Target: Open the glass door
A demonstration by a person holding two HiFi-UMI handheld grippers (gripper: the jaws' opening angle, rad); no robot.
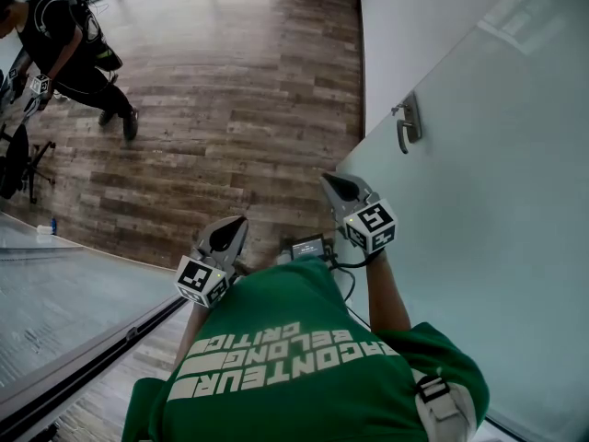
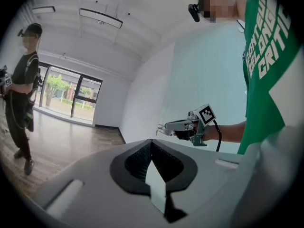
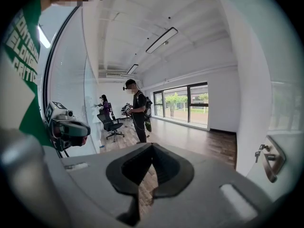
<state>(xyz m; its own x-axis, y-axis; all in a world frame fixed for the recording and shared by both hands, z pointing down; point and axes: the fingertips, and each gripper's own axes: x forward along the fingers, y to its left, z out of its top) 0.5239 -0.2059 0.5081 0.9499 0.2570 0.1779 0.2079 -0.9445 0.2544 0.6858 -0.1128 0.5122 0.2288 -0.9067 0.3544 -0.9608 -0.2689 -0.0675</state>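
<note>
The frosted glass door stands at my right, its metal handle well beyond my right gripper. In the right gripper view the handle sits at the far right with keys hanging beside it. My right gripper is shut with nothing in it and points along the door, apart from the handle. Held lower at my left side, my left gripper also looks shut and holds nothing. From the left gripper view, past its own closed jaws, I see the right gripper in front of the pale door.
A white wall meets the door's far edge. A glass partition with a dark floor track runs at my left. On the wood floor stands a person in black holding grippers, near an office chair.
</note>
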